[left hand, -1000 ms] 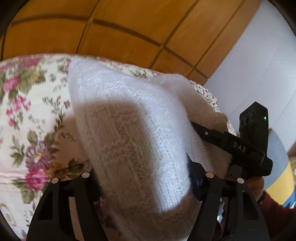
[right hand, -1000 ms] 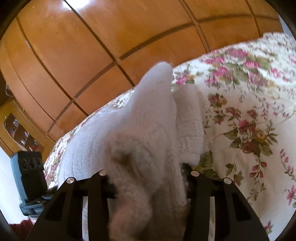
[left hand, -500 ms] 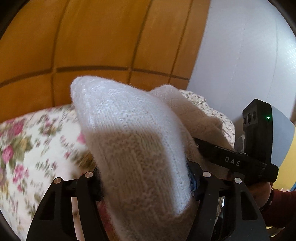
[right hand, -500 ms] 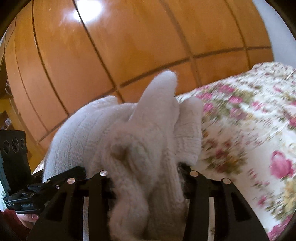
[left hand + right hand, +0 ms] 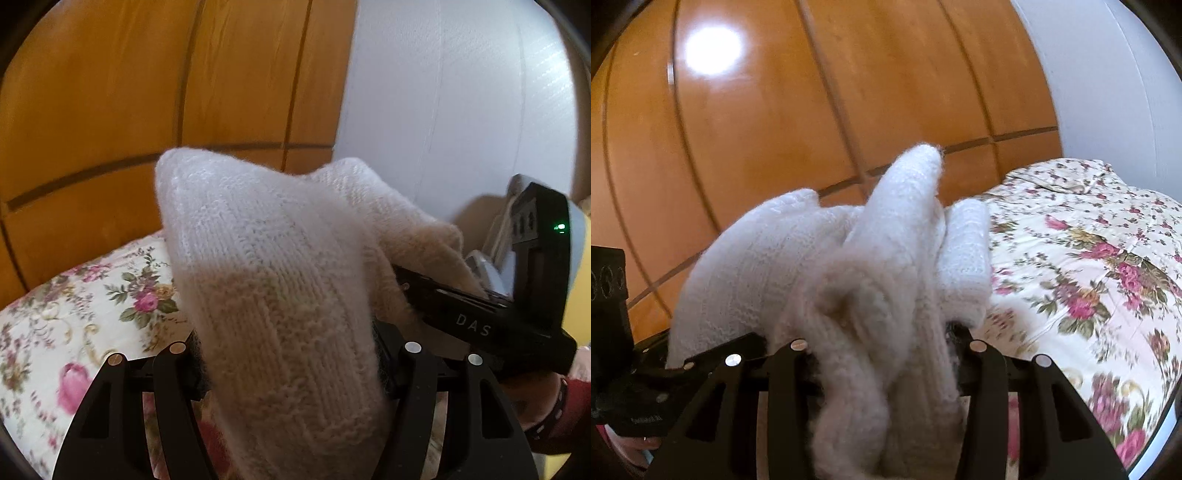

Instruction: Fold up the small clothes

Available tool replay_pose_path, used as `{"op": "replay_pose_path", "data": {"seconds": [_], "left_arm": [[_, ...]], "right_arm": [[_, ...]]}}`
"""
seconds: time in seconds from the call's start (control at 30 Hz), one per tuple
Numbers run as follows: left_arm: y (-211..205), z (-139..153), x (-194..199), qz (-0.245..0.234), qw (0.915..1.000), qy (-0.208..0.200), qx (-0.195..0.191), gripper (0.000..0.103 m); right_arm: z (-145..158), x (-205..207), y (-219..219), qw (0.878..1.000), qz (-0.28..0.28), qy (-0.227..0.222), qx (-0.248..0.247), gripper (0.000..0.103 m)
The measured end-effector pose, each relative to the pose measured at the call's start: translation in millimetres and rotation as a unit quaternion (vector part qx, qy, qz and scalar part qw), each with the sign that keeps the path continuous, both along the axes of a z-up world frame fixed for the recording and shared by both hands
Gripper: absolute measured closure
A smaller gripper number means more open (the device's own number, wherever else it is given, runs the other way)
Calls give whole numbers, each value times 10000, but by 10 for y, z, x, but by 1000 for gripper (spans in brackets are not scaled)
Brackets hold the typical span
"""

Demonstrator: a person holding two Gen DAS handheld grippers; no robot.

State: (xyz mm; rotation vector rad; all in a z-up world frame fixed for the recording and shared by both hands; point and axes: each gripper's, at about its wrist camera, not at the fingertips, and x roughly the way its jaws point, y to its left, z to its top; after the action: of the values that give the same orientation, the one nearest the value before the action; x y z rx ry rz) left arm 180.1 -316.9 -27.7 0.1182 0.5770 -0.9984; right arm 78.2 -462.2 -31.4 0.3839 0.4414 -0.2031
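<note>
Both the left gripper (image 5: 288,354) and right gripper (image 5: 882,350) pinch the seemingly bunched white knit garment (image 5: 266,266) above the floral bedspread (image 5: 1089,266).

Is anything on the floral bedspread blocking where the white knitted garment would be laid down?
Nothing visible: the white knitted garment is clamped in both tongs, and the floral bedspread beyond it shows no objects. The patch directly under the garment is hidden.

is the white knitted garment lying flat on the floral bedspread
No, the white knitted garment is bunched up between the right tongs, lifted above the floral bedspread.
</note>
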Motion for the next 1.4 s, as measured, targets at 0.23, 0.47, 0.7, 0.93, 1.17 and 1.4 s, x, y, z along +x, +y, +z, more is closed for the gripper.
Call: {"op": "replay_pose_path", "data": {"seconds": [0.23,0.47,0.7,0.93,1.17,1.4], "left_arm": [[-156,-714,604,622,9896,1293,75,25],[-93,-724,553,836,9905,1088,120,11],[134,-674,230,1257,9834,1308,-6,3],[314,-593,-139,1693,9802,1002,224,4],[576,-411,-585,2281,9715,366,540,4],[841,-281,-893,2602,9621,368,731,4]], "right_arm": [[-639,370,-538,9902,-575,943,849,45],[-700,319,-685,9880,-597,842,1153,34],[-584,-3,-430,9895,-957,569,922,12],[-487,-351,6,9917,-1081,666,204,2],[-249,-657,348,9881,-1179,950,-279,2],[85,-1029,678,9891,-1008,923,-556,2]]}}
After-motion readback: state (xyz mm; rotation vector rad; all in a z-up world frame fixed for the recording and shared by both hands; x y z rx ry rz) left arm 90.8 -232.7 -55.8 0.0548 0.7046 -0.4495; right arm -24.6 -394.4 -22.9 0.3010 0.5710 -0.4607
